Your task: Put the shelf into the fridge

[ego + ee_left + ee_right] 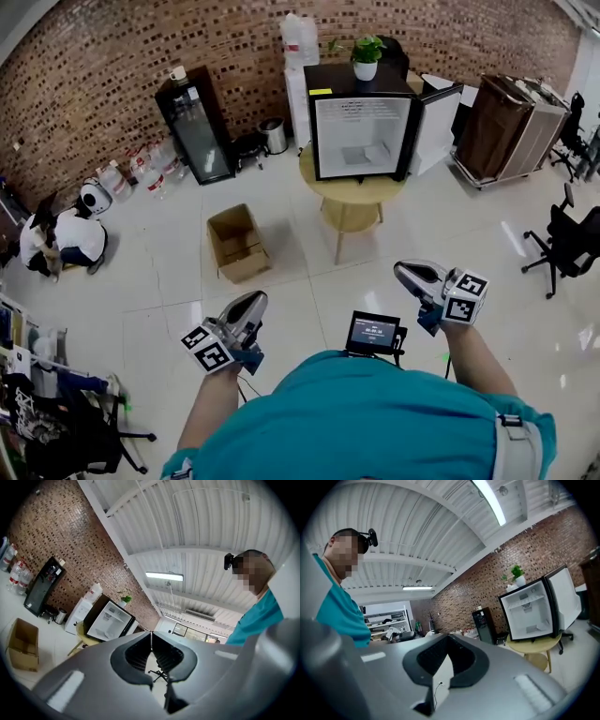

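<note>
Left gripper (253, 302): forearm held out before the chest, nose aimed toward the open fridge (361, 92), well short of it; jaws pressed together, empty. Right gripper (407, 273): same pose, jaws together, empty. Shelf (527, 601): thin pale ledge across the fridge's upper interior.

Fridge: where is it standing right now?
The fridge is top centre of the head view, door open, on the round table by the brick wall, a potted plant on top.
</note>
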Demonstrator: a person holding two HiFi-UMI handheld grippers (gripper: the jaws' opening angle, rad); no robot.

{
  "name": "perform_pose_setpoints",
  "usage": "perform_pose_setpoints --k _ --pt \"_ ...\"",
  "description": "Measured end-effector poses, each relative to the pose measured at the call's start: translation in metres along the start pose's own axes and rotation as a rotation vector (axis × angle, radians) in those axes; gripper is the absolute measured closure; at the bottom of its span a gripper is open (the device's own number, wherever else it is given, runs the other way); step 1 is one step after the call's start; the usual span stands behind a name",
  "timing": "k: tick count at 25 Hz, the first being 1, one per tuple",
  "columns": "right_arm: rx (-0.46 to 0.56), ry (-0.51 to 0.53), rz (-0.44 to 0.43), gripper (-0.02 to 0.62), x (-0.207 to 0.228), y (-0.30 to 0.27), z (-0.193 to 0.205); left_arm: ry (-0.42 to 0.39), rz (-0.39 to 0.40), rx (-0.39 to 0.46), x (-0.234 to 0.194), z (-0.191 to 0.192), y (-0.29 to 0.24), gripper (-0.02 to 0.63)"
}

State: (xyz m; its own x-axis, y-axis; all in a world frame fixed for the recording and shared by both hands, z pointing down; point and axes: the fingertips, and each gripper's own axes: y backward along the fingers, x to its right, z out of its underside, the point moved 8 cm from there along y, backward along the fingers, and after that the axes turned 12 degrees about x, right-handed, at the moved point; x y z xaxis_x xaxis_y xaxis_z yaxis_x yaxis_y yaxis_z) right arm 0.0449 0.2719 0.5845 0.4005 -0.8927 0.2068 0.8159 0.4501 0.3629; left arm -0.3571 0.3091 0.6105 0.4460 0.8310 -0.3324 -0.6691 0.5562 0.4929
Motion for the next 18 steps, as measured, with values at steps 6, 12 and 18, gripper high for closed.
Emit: perform_pose_setpoints --k 6,12,18 --pt "-0.024 0.054 -0.059 0.594 -0.039 0.025 0.004 -0.101 -0.008 0.017 0.061 0.017 0.029 0.595" --pt "-0.044 0.004 -0.132 0.594 -0.039 0.082 0.015 -0.338 -0.092 -0.028 0.127 0.063 0.030 0.603" --pt "-0.045 -0.014 -0.129 0.594 -0.033 0.102 0.017 -0.433 -0.161 -0.060 0.151 0.076 0.029 0.603"
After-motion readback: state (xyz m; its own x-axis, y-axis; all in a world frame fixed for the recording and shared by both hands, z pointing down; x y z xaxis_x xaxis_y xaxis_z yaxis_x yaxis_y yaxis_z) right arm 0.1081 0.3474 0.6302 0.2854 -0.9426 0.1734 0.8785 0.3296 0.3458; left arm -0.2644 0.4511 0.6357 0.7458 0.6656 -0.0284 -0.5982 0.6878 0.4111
